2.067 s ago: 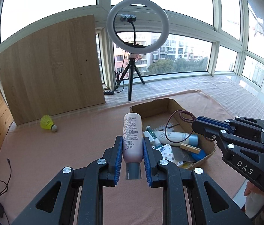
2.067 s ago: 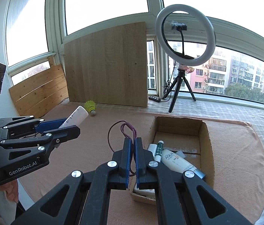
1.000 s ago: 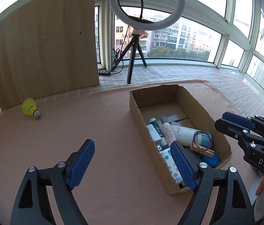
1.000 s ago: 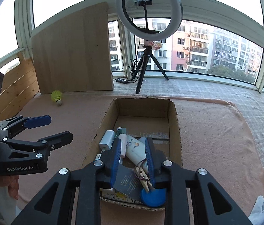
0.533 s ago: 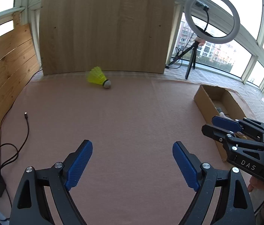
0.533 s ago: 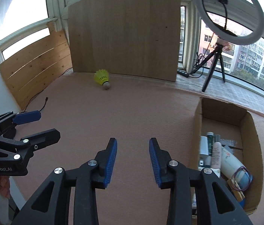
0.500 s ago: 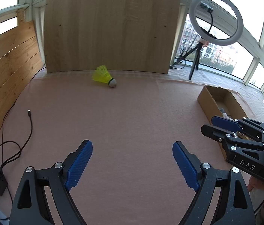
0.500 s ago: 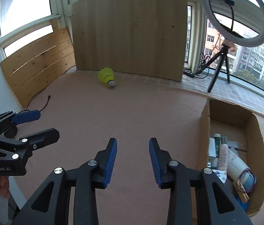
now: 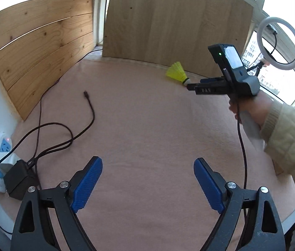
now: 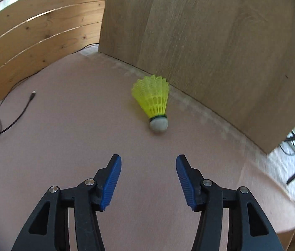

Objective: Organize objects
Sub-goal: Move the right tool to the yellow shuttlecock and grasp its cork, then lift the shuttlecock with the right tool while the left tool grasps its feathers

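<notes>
A yellow shuttlecock [image 10: 152, 102] with a white cork base lies on the pink cloth close to an upright wooden board [image 10: 220, 41]. My right gripper [image 10: 148, 170] is open and empty, just short of the shuttlecock, jaws wide on either side of its line. In the left wrist view the shuttlecock [image 9: 176, 73] lies at the far right with the right gripper [image 9: 190, 86] right beside its cork. My left gripper [image 9: 147, 175] is open and empty, low over the cloth, well back from it.
A black cable [image 9: 84, 115], a black adapter [image 9: 19, 177] and a white power strip [image 9: 0, 152] lie at the left edge. Slatted wooden panels [image 9: 38, 50] line the left side. A ring light on a tripod [image 9: 279, 41] stands by the window at right.
Both grippers have swung left, away from the cardboard box. The right gripper has moved up close to the shuttlecock and opened wider. The left gripper stays open and empty.
</notes>
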